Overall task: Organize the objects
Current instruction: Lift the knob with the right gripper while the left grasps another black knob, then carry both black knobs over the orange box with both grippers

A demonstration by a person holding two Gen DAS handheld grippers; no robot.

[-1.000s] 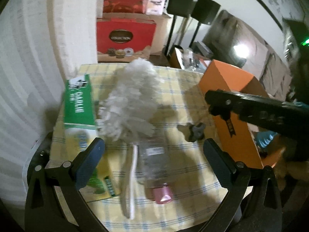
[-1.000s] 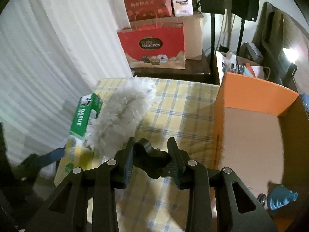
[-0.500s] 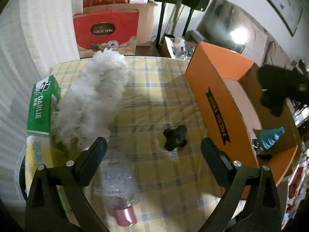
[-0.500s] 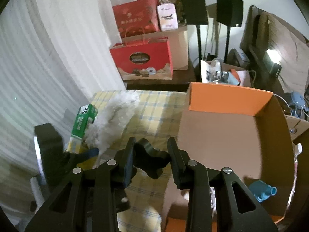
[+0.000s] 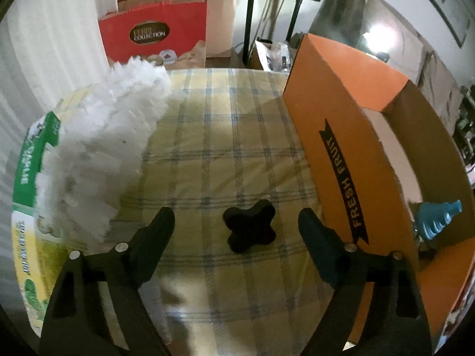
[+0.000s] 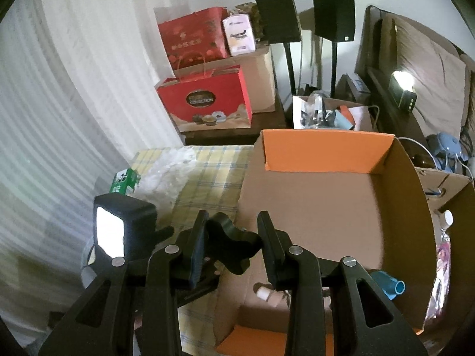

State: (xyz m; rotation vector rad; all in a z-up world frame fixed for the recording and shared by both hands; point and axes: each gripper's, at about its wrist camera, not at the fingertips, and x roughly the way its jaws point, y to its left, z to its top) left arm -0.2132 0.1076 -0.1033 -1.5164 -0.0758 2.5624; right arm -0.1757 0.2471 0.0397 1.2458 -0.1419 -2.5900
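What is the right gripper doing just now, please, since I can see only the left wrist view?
Observer: The right gripper is shut on a second black cross-shaped knob, the same shape as the one on your tablecloth.
Operator: Thank you. Where is it relative to the orange box?
Observer: It hangs roughly over the left wall of the orange box, with the knob not yet set down inside.
Operator: Is anything in the box apart from the blue piece that I can see?
Observer: Yes, a small white cylinder lies on the box floor, apart from the blue ridged piece.
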